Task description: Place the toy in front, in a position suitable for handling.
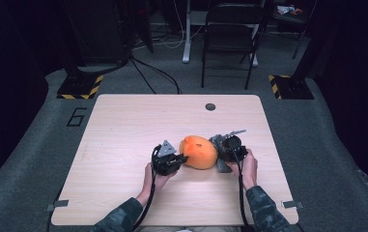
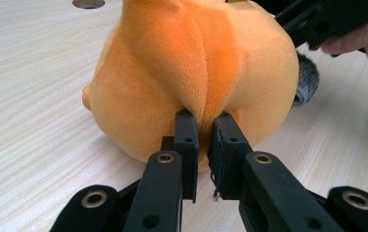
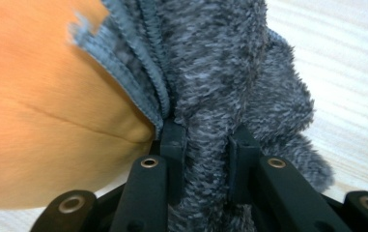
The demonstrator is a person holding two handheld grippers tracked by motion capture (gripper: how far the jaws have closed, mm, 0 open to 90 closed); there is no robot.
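The orange plush toy lies on the wooden table, just below and right of the centre of the high view, between the two grippers. A grey fuzzy fabric piece, with a stitched grey edge where it meets the orange body in the right gripper view, sits at the toy's right end.

The left gripper is pressed nearly together, pinching a fold of orange plush along the toy's centre seam; the toy occupies the upper middle of the left gripper view. The right gripper is likewise closed tight, pinching a thick fold of the grey fabric, which rises through the middle of the right gripper view with the orange body at the left of the frame. In the high view both hands rest low at the table, one on each side of the toy.

Assessment: the step in hand appears to be a two-point hold, the orange body anchored on one side, the grey piece gripped on the other. Whether the grey piece is a removable cover or sewn on cannot be told. The next move likely calls for drawing the grey fabric along or away from the body while the left grip holds firm; a thin pinch of plush could slip under load.
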